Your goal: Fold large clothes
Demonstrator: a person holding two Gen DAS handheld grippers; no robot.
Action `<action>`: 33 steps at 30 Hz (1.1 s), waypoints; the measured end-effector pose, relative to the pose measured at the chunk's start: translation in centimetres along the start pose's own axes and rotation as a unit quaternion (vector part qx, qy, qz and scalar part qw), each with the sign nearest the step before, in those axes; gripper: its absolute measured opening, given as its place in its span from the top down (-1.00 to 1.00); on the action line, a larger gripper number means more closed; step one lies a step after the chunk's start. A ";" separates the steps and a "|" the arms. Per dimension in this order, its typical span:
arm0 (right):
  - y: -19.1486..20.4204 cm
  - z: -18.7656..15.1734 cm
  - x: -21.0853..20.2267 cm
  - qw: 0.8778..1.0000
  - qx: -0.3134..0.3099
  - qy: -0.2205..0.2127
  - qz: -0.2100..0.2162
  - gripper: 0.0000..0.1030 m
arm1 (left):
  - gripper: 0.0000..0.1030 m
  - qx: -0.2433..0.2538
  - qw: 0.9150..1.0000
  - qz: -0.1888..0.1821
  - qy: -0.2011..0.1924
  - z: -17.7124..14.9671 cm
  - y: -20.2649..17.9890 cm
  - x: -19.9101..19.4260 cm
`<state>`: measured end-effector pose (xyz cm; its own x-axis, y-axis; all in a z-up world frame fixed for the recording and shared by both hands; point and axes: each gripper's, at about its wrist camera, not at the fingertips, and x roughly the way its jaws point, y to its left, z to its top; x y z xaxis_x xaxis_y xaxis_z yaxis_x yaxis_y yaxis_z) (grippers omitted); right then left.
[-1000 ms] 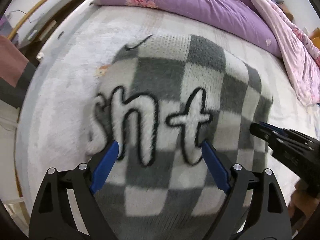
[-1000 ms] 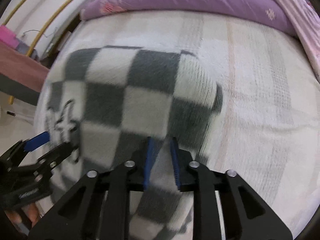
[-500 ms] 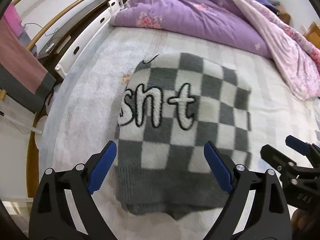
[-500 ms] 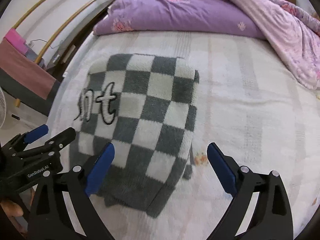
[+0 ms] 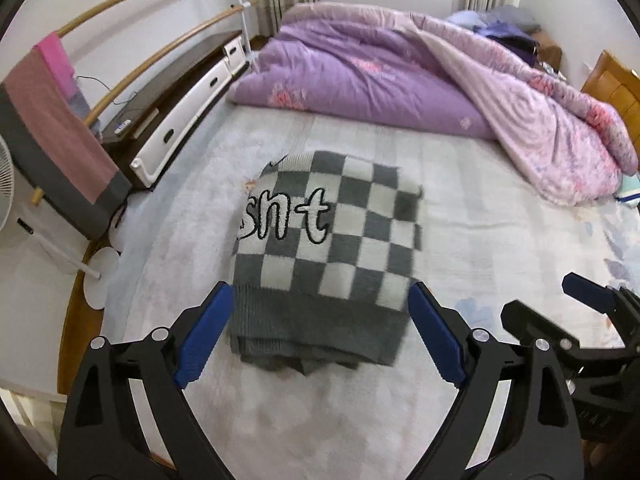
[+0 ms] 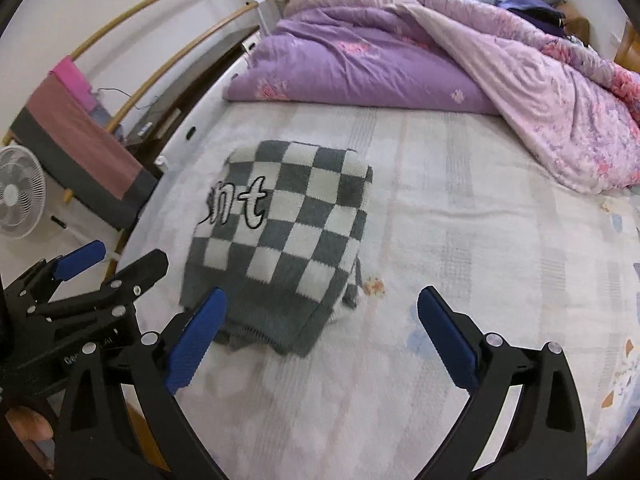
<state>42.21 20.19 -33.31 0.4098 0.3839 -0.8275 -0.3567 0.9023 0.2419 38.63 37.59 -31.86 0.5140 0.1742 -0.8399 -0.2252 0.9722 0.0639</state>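
Observation:
A grey and white checkered knit sweater (image 5: 332, 248) with white letters lies folded into a compact rectangle on the bed; it also shows in the right wrist view (image 6: 280, 236). My left gripper (image 5: 320, 340) is open and empty, raised just in front of the sweater's near grey hem. My right gripper (image 6: 320, 340) is open and empty, raised in front of the sweater's right near corner. Each gripper shows at the edge of the other's view: the right gripper (image 5: 560, 312) and the left gripper (image 6: 112, 260).
A purple and pink quilt (image 5: 400, 76) is piled across the far end of the bed (image 5: 520, 240). A dark low cabinet with white drawers (image 5: 176, 120), a rail with a hanging towel (image 5: 52, 128) and a white fan (image 6: 16, 200) stand to the left.
My right gripper let go of the sweater and opened. Both grippers pulled back and up from the folded sweater, which stays flat on the bed.

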 end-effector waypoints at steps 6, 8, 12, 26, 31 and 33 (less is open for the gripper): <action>-1.4 -2.2 -8.8 0.999 -0.014 -0.039 0.014 -0.83 | -0.74 0.011 0.999 0.019 -0.047 -2.0 -3.8 -8.9; -2.0 -3.2 -12.7 0.998 -0.020 -0.056 0.017 -0.83 | -0.74 0.006 0.998 0.017 -0.064 -2.9 -5.2 -12.5; -2.8 -5.2 -19.7 0.995 -0.035 -0.090 0.009 -0.85 | -0.74 0.003 0.996 0.012 -0.093 -4.6 -7.4 -18.6; -1.6 -11.2 -36.6 0.987 -0.031 -0.158 -0.016 -0.85 | -0.76 0.032 0.984 -0.005 -0.173 -9.2 -11.1 -35.5; 0.8 -13.4 -40.5 0.982 -0.021 -0.183 -0.039 -0.85 | -0.76 0.048 0.980 -0.015 -0.190 -10.7 -9.4 -39.4; 1.8 -14.4 -41.7 0.981 -0.014 -0.188 -0.039 -0.85 | -0.76 0.056 0.979 -0.022 -0.193 -11.2 -8.7 -40.6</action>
<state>12.43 2.98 -5.63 0.7149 0.3647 -0.5966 -0.3336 0.9277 0.1674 10.40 20.34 -4.32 0.8003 0.1561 -0.5790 -0.1147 0.9875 0.1078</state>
